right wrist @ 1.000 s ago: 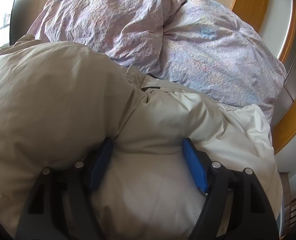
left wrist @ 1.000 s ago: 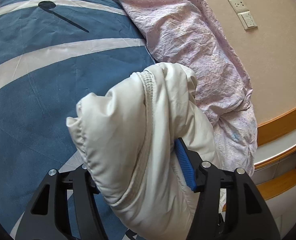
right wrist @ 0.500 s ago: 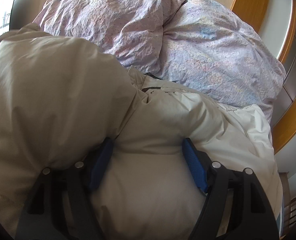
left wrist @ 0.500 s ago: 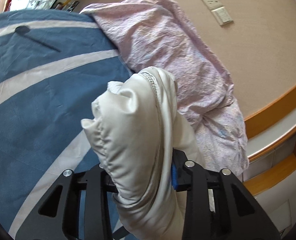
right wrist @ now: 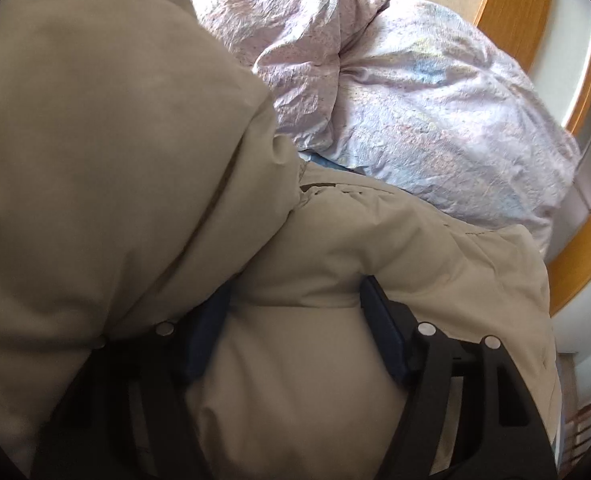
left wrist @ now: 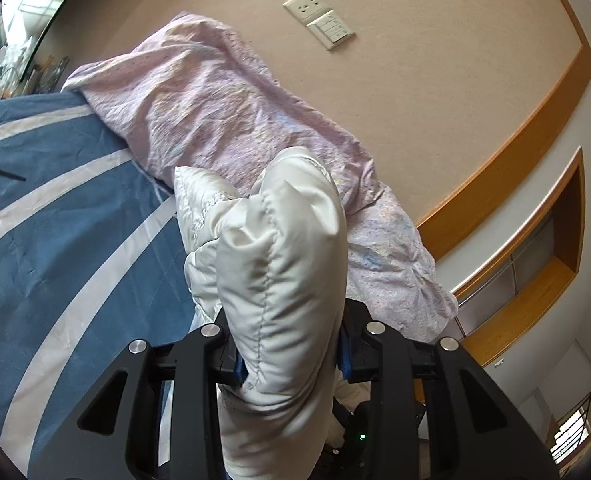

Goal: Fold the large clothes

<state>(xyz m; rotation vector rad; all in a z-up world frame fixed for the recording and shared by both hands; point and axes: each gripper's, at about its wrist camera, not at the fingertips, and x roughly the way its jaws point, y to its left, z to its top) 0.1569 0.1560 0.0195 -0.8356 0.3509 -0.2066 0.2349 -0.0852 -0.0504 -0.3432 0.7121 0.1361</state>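
A large cream puffer jacket (left wrist: 279,264) is the garment. My left gripper (left wrist: 291,356) is shut on a bunched padded edge of it and holds it raised above the blue striped bed cover (left wrist: 63,240). In the right wrist view the jacket (right wrist: 115,160) fills most of the frame. My right gripper (right wrist: 295,332) is shut on a thick fold of it, the blue pads (right wrist: 383,332) pressed into the fabric. A big fold rises at the left and hides the bed below.
A crumpled pink floral duvet (left wrist: 223,112) lies along the wall behind the jacket, also in the right wrist view (right wrist: 415,112). A wall socket and switch (left wrist: 319,20), a wooden headboard trim (left wrist: 515,152) and a shelf niche (left wrist: 551,248) are at the right.
The left gripper has lifted and swung toward the wall with the jacket edge, its jaws closing tighter. The right gripper has moved closer in; the jacket fold now rises higher at the left.
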